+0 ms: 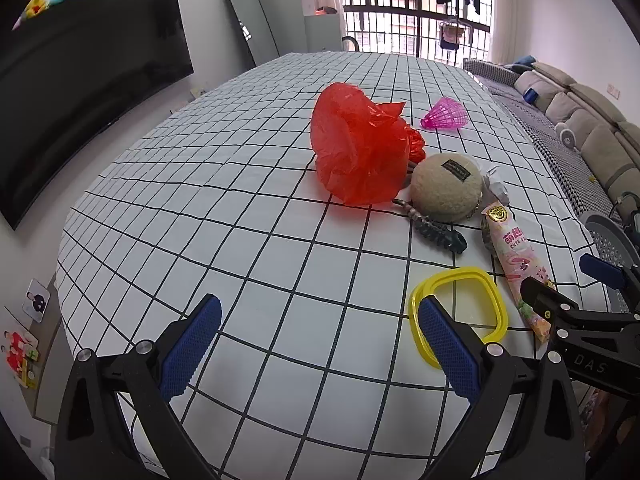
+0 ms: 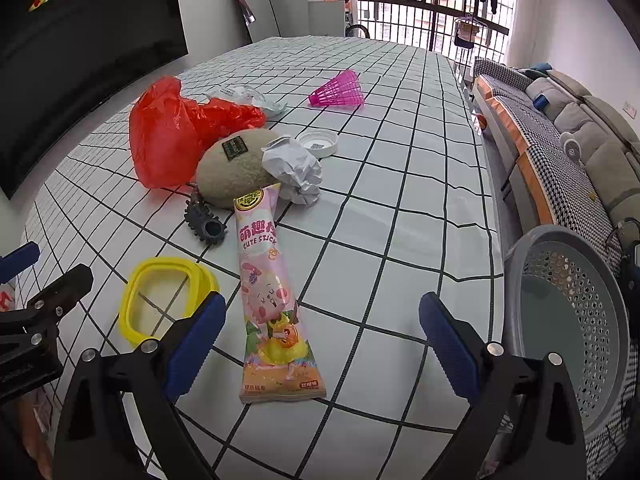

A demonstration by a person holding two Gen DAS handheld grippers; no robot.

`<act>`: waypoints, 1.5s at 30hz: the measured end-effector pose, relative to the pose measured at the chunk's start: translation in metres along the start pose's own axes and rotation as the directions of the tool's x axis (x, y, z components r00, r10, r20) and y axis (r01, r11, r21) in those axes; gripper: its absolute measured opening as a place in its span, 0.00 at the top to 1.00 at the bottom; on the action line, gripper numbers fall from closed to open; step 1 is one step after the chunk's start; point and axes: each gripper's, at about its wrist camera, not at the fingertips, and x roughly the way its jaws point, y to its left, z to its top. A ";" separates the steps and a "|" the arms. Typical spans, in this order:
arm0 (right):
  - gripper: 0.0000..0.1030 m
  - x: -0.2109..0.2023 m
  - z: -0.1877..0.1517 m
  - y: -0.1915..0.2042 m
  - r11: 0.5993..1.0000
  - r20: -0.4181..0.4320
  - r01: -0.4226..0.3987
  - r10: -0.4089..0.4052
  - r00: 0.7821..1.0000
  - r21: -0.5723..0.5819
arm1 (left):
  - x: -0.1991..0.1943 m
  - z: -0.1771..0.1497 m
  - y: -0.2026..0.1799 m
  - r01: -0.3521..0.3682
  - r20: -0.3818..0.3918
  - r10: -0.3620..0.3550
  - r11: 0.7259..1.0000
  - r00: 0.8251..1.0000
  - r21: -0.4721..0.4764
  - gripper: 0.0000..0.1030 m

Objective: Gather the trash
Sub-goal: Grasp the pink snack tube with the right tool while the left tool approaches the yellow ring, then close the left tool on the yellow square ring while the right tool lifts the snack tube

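Observation:
A crumpled red plastic bag [image 1: 360,148] [image 2: 172,136] lies mid-table, with a clear plastic wrapper [image 2: 248,96] behind it. A ball of crumpled white paper [image 2: 296,172] and a white lid [image 2: 318,142] sit beside a beige round pouch [image 2: 236,168] [image 1: 446,186]. The pink snack wrapper [image 2: 272,292] [image 1: 516,264] lies flat, its near end between the fingers of my right gripper [image 2: 320,336] [image 1: 572,280], which is open and empty. My left gripper [image 1: 320,340] [image 2: 40,270] is open over bare cloth, left of a yellow ring [image 1: 460,312] [image 2: 168,296].
A dark hair claw [image 1: 436,232] [image 2: 204,220] and a pink shuttlecock [image 1: 444,116] [image 2: 340,90] also lie on the checked tablecloth [image 1: 240,220]. A grey perforated basket [image 2: 568,320] stands off the table's right edge. A sofa [image 2: 560,140] runs along the right; a television [image 1: 80,80] hangs left.

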 end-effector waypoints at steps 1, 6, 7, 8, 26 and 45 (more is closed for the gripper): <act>0.09 0.002 0.001 0.001 1.000 -0.001 0.002 -0.002 1.000 -0.009 | 0.000 0.000 -0.001 0.006 -0.003 -0.006 1.000 1.000 0.000 0.06; 0.29 0.010 0.003 0.007 0.998 -0.019 0.012 -0.013 1.000 -0.056 | 0.001 -0.001 -0.003 0.040 -0.007 -0.040 0.999 0.999 -0.004 0.06; 0.32 0.012 0.004 0.008 0.998 -0.025 0.012 -0.013 1.000 -0.063 | 0.001 -0.002 -0.003 0.044 -0.007 -0.044 0.999 0.999 -0.005 0.06; 0.36 0.013 0.004 0.009 0.998 -0.030 0.007 -0.009 1.000 -0.066 | 0.001 -0.001 -0.003 0.047 -0.007 -0.047 0.999 0.999 -0.008 0.06; 0.72 -0.025 -0.007 0.000 0.994 0.039 -0.106 0.108 0.993 -0.034 | -0.005 -0.002 -0.027 0.126 -0.021 -0.126 0.992 0.992 -0.002 0.06; 0.72 -0.061 -0.045 -0.076 0.984 0.084 -0.067 0.054 0.995 0.164 | 0.027 -0.006 -0.070 0.135 -0.131 -0.131 0.991 0.983 0.020 0.06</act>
